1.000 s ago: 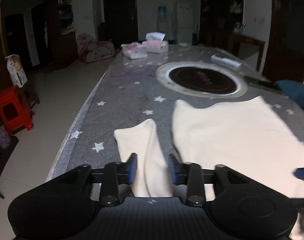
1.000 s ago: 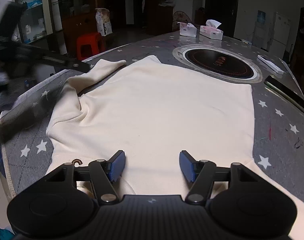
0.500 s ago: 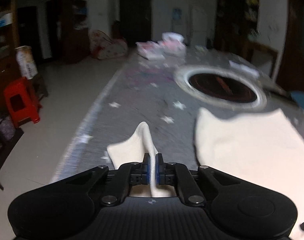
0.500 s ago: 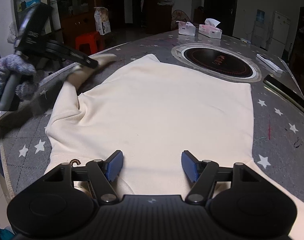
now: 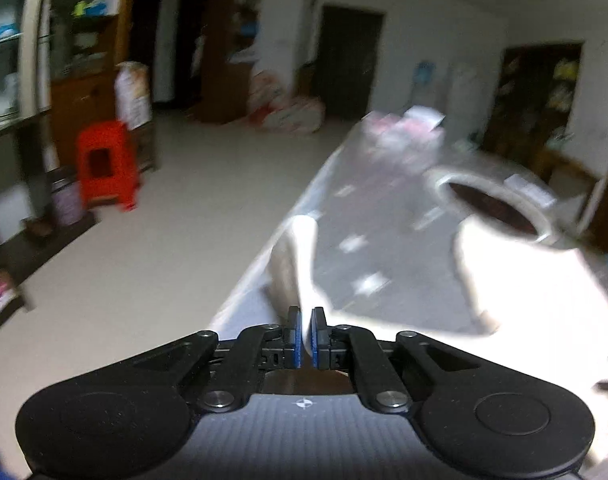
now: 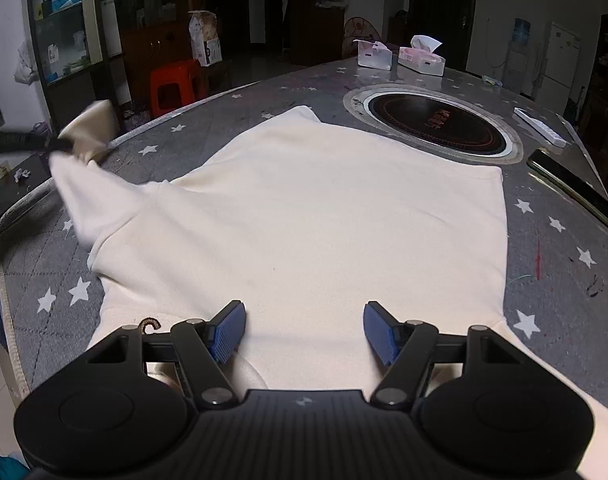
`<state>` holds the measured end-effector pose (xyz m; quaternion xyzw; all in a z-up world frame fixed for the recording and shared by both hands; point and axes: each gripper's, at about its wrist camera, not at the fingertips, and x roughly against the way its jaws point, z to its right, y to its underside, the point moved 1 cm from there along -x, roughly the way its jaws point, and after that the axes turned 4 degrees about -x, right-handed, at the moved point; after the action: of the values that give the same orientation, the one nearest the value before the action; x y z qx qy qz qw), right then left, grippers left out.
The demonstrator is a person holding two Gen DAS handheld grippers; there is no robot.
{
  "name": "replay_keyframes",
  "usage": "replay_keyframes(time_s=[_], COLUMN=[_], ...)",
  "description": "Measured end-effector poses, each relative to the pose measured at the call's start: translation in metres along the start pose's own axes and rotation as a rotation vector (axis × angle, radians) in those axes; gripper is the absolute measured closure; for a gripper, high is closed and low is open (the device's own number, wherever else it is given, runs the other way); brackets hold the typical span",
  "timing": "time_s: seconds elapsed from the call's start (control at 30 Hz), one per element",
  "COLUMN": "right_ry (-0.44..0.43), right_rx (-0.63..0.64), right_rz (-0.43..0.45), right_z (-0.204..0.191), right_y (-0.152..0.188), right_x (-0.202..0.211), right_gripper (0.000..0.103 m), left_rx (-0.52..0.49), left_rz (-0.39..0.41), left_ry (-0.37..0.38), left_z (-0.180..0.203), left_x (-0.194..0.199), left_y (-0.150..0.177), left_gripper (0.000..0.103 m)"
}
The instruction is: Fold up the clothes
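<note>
My left fingers (image 5: 307, 330) clamped on the cream sweater's sleeve (image 5: 300, 256), lifted off the starred surface (image 6: 240, 120), sweater (image 6: 323, 208) spread flat beneath my right fingers (image 6: 304, 332), those spread apart, gripping nothing

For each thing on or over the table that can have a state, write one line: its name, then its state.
Cream top: spread flat on the table, not yet folded.
Sleeve: lifted off the table, pulled out to the side.
Left gripper: shut on the sleeve.
Right gripper: open over the top, holding nothing.
Tissue boxes: open, a tissue sticking up.
Phone: lying flat, screen dark.
</note>
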<state>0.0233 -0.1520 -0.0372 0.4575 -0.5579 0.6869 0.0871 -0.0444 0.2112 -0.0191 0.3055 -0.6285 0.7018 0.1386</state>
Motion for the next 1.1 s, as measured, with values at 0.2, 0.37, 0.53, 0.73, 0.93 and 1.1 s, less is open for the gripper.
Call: replay_keyframes(time_s=[0.2, 0.37, 0.53, 0.73, 0.93, 1.1], right_ry=[-0.001, 0.003, 0.007, 0.0, 0.015, -0.061], right_rx=[0.001, -0.002, -0.005, 0.025, 0.105, 0.149], right_rz=[-0.004, -0.005, -0.006, -0.029, -0.023, 0.033], right_z=[0.0, 0.0, 0.0, 0.001, -0.011, -0.036], right_y=[-0.001, -0.001, -0.001, -0.002, -0.01, -0.025], right_x=[0.0, -0.001, -0.001, -0.001, 0.007, 0.005], right_gripper=[0.034, 0.031, 0.031, 0.03, 0.032, 0.032], left_rx=[0.022, 0.003, -0.081, -0.222, -0.291, -0.298], left_rz=[-0.014, -0.031, -0.074, -0.052, -0.047, -0.048], left_ry=[-0.086, 0.041, 0.014, -0.086, -0.112, -0.12], left_z=[-0.014, -0.003, 0.013, 0.023, 0.032, 0.035], left_x=[0.005, -0.006, -0.04, -0.066, -0.086, -0.093], left_y=[0.002, -0.01, -0.014, -0.025, -0.032, -0.037], left_gripper=[0.093, 0.092, 0.092, 0.094, 0.094, 0.094])
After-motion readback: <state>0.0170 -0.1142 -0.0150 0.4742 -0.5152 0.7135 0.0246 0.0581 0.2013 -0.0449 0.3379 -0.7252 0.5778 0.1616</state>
